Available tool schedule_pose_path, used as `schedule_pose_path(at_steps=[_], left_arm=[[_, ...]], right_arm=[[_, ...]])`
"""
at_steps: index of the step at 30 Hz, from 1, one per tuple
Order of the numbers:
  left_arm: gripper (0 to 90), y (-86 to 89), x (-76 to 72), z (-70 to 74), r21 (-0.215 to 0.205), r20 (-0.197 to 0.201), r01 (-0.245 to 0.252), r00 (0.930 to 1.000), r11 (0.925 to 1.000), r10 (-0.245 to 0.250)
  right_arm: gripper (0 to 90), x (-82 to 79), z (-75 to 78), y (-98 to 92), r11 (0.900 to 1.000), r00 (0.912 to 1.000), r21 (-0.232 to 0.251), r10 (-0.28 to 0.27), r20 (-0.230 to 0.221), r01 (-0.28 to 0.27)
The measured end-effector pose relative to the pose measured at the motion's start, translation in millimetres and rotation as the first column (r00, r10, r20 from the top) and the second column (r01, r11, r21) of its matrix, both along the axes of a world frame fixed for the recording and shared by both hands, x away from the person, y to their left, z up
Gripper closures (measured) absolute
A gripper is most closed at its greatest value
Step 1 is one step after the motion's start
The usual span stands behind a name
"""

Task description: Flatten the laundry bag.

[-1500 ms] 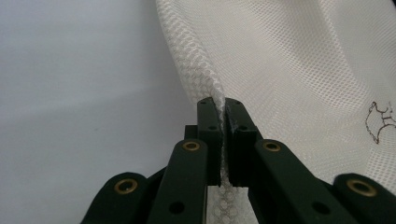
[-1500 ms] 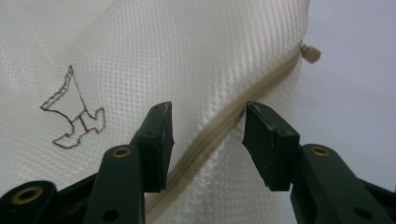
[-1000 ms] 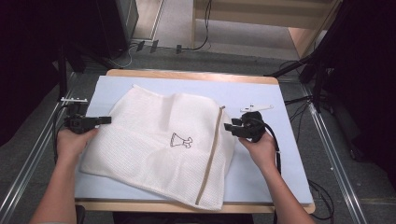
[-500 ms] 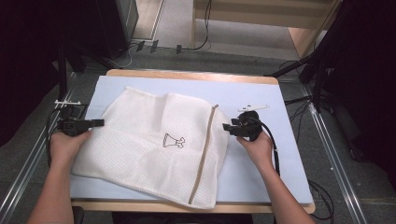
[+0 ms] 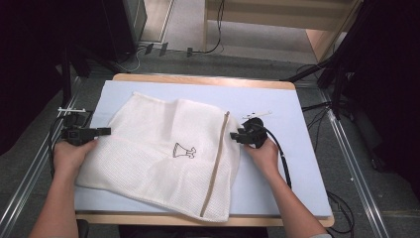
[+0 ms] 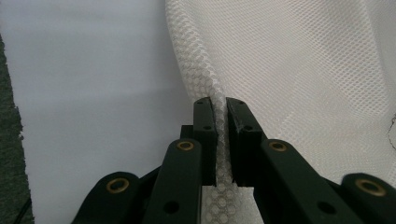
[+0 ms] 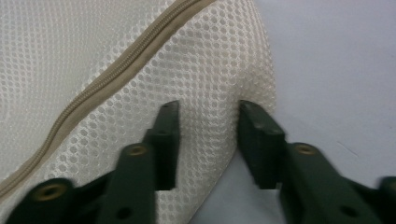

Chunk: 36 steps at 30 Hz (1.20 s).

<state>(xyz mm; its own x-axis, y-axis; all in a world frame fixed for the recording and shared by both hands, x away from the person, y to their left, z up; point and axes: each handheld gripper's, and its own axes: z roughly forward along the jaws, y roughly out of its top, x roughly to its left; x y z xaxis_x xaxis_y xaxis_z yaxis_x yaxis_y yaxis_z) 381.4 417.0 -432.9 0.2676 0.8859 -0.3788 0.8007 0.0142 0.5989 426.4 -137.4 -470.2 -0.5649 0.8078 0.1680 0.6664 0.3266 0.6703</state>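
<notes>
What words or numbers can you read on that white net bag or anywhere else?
None: no words or numbers can be read anywhere.
The white mesh bag carries only a small black drawing, a sign with no letters, too small to make out exactly.

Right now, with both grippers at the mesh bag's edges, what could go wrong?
The right gripper has just been closing, its fingers straddling a bulge of the mesh bag near its zipper; they might pinch only a sliver and slip. The left gripper holds just a thin fold, so a pull could tug it free.
</notes>
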Motion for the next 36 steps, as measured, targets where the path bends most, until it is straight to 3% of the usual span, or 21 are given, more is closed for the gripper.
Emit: schedule_pose_path(at_steps=[2, 3, 5, 10, 14, 21, 27, 31, 34, 36], left_arm=[[84.1, -0.3, 0.1, -0.2, -0.002, -0.006, 0.003, 1.0, 1.0, -0.003], [84.5, -0.3, 0.1, -0.2, -0.007, -0.008, 0.004, 1.0, 1.0, -0.004], [85.2, -0.9, 0.1, 0.2, -0.013, -0.008, 0.007, 0.9999, 0.9999, -0.007], [86.1, -0.4, -0.2, 1.9, -0.04, -0.009, 0.005, 0.9999, 0.9992, -0.005], [86.4, -5.4, -1.6, 8.6, -0.066, 0.017, 0.026, 0.9995, 0.9974, -0.025], [86.4, -22.0, -2.9, 20.9, -0.112, 0.072, 0.077, 0.995, 0.9907, -0.069], [86.5, -43.9, -1.2, 35.9, -0.111, 0.122, 0.122, 0.9866, 0.9862, -0.109], [86.5, -56.8, 1.4, 39.9, -0.11, 0.146, 0.123, 0.9836, 0.9864, -0.106], [86.5, -63.5, 2.4, 39.6, -0.1, 0.146, 0.124, 0.9832, 0.9872, -0.109], [86.2, -69.7, 4.6, 35.5, -0.066, 0.134, 0.128, 0.9838, 0.9896, -0.119]], right_arm=[[75.5, -0.2, -0.5, 1.5, 1.0, 1.0, -0.003, 0.004, 0.003, -0.004], [80.3, 0.4, -0.3, 1.4, 1.0, 0.9997, 0.014, 0.019, -0.017, -0.019], [84.1, 1.6, -0.9, 2.2, 0.999, 0.9993, 0.034, 0.015, -0.034, -0.014], [85.6, 3.1, 9.8, -2.2, 0.999, 0.9988, 0.036, 0.007, -0.048, -0.005], [85.9, 2.4, 23.5, -11.9, 0.998, 0.9998, 0.067, -0.004, -0.02, 0.005], [85.8, 2.4, 36.8, -29.7, 0.998, 0.999, 0.052, -0.039, 0.023, 0.038], [85.7, 8.3, 52.0, -48.5, 0.998, 0.9969, 0.032, -0.059, 0.051, 0.058], [85.5, 17.1, 60.4, -62.6, 0.996, 0.9948, 0.041, -0.08, 0.062, 0.078], [85.6, 28.0, 64.9, -68.9, 0.995, 0.9928, 0.028, -0.098, 0.069, 0.096], [85.4, 35.6, 64.2, -70.5, 0.994, 0.9909, 0.021, -0.106, 0.084, 0.104]])
